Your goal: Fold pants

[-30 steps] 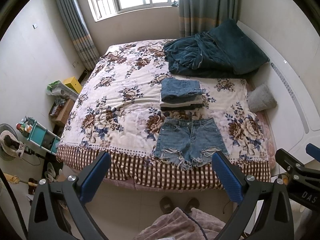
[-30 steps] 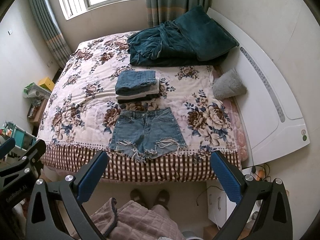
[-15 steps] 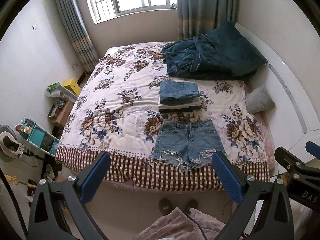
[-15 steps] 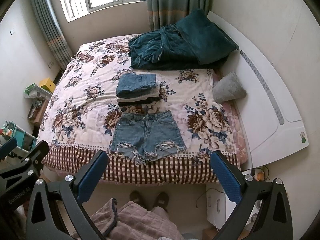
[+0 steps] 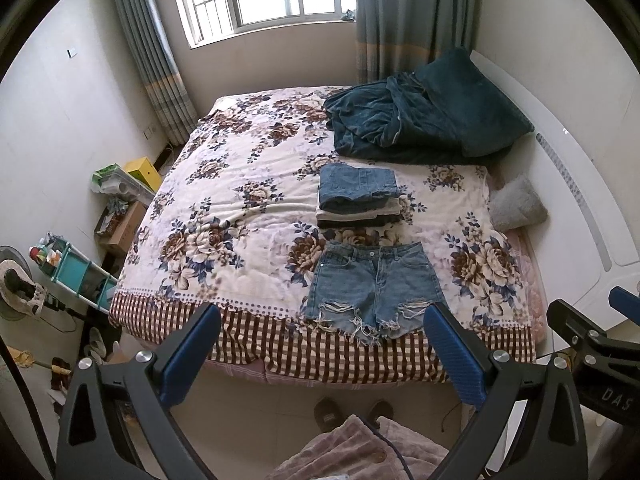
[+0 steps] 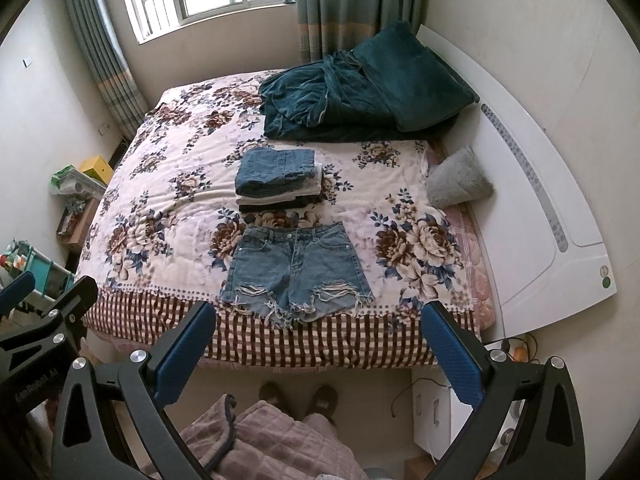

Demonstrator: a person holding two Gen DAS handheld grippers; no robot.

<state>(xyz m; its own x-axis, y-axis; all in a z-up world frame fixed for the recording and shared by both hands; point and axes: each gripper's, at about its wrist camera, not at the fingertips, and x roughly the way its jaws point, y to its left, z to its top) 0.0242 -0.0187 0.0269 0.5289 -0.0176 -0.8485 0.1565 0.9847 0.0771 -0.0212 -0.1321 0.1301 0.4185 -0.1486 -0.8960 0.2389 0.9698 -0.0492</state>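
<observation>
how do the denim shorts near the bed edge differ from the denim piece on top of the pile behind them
The denim shorts lie spread flat, waistband and both leg openings showing; the top denim piece is folded into a compact rectangle. The shorts rest directly on the floral bedspread, while the folded piece sits on a stack of other folded clothes. The shorts look a paler blue with frayed, ripped hems; the folded piece shows no fraying. Both are blue denim, untouched by either gripper.

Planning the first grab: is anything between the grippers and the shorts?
Nothing visible. The shorts lie flat near the bed's edge, the right gripper and left gripper open above; the folded stack sits behind.
</observation>
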